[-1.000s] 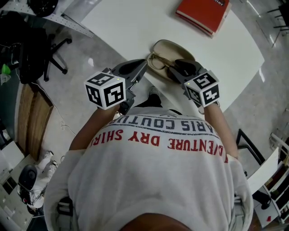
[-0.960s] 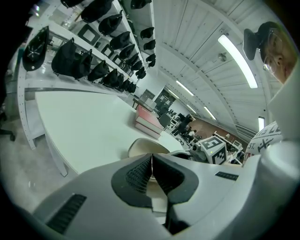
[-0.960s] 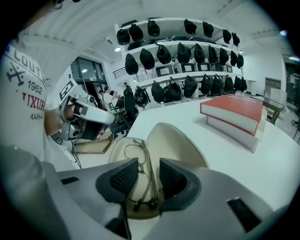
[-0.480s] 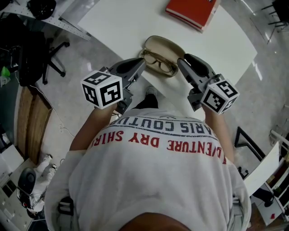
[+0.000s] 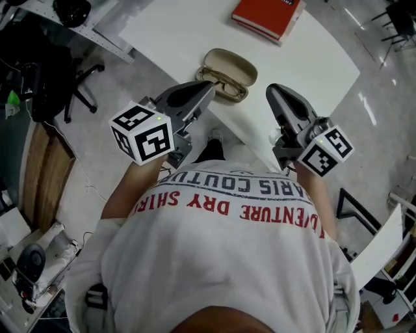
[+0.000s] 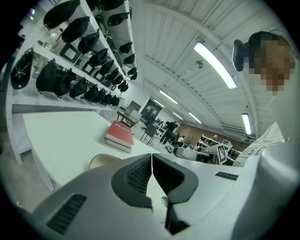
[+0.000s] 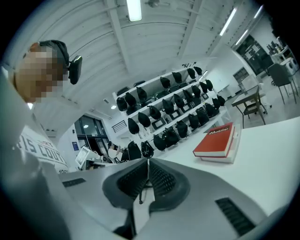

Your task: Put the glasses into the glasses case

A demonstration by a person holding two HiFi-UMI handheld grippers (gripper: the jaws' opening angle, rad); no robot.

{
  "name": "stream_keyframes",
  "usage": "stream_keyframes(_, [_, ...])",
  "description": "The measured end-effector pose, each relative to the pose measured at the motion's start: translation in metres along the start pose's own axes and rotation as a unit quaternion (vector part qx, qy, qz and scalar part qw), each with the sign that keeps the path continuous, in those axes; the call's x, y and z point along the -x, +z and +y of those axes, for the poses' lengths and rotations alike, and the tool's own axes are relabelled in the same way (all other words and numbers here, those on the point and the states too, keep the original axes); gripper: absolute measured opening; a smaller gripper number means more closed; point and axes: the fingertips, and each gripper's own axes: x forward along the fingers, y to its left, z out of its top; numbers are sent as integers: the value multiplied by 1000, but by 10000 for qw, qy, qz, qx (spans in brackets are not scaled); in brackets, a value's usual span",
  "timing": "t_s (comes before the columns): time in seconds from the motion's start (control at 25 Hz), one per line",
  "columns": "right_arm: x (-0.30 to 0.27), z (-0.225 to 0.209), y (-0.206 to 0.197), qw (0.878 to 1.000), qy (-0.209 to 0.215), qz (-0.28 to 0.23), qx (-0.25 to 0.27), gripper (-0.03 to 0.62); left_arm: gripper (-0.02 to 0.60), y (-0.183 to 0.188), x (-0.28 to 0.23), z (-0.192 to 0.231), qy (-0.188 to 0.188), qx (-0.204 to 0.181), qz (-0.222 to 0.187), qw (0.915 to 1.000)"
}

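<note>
The tabletop (image 5: 182, 32) is finished smooth, matt and white; the glasses case (image 5: 234, 63) is lined in matt beige; the book (image 5: 266, 14) is bound in faintly glossy red; the left gripper (image 5: 208, 86) and right gripper (image 5: 270, 89) are shelled in matt grey plastic, with dark ribbed pads (image 6: 137, 177); the floor (image 5: 364, 110) is polished to a gloss.

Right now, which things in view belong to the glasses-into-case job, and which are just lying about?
Job:
- glasses, lying in the open case
- glasses case, lid open
- left gripper, shut, empty
- right gripper, shut, empty

Lying about:
- red book, at the far side of the table
- black chair, on the floor beside the table
</note>
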Motion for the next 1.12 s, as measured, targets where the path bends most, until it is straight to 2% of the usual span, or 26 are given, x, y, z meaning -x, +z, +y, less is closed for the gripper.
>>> stream_keyframes(0.2, [5, 27, 2, 9991, 325, 121, 227, 23, 29, 2, 5, -27, -289, -183, -112, 9994])
stream_keyframes(0.4, [13, 43, 3, 9981, 445, 118, 410, 23, 29, 0, 3, -50, -548, -405, -122, 9976])
stream_keyframes(0.72, [17, 53, 4, 9971, 447, 149, 600, 23, 29, 3, 6, -61, -604, -597, -157, 9963])
stream_keyframes(1.12, [14, 50, 0, 9971, 387, 249, 613, 23, 29, 0, 4, -57, -550, -558, -119, 9969])
